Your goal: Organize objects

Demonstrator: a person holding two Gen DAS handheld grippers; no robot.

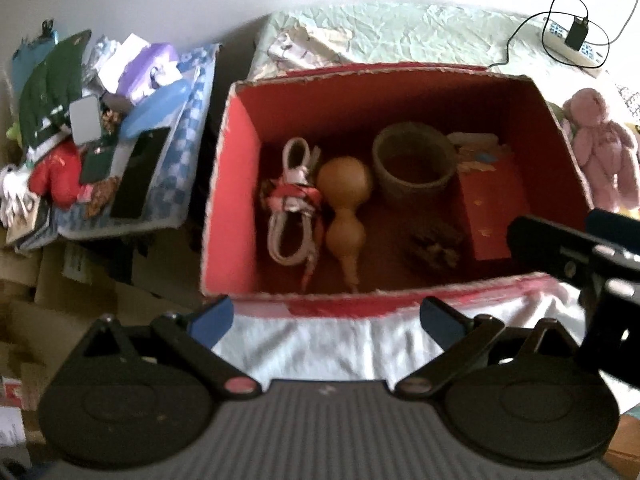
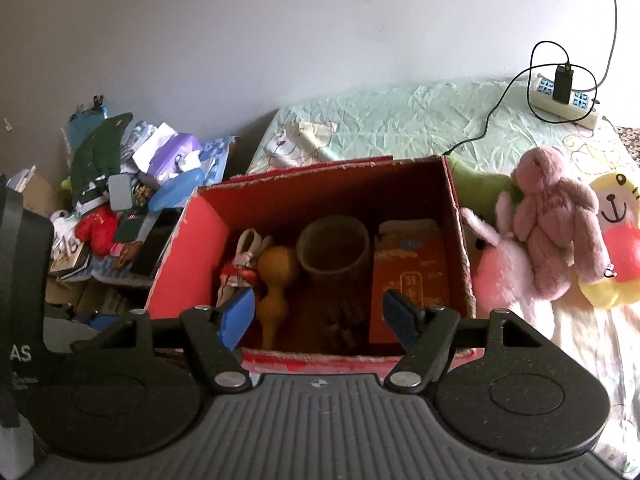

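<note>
An open red cardboard box (image 1: 236,184) (image 2: 180,256) stands on the bed. Inside lie a coiled white cable with a red wrap (image 1: 290,208) (image 2: 240,272), an orange gourd (image 1: 346,208) (image 2: 274,284), a round brown cup (image 1: 414,166) (image 2: 334,250), a dark pine cone (image 1: 434,248) (image 2: 340,328) and a red packet (image 1: 494,208) (image 2: 412,280). My left gripper (image 1: 326,320) is open and empty in front of the box's near wall. My right gripper (image 2: 320,314) is open and empty above the near wall; its body shows at the right of the left wrist view (image 1: 576,252).
Plush toys lie right of the box: a pink bear (image 2: 556,216) (image 1: 600,140), a pink rabbit (image 2: 504,272), a yellow one (image 2: 616,240) and a green one (image 2: 480,188). A power strip with charger (image 2: 564,96) (image 1: 572,40) sits at the back. A cluttered pile (image 1: 92,128) (image 2: 128,200) stands left.
</note>
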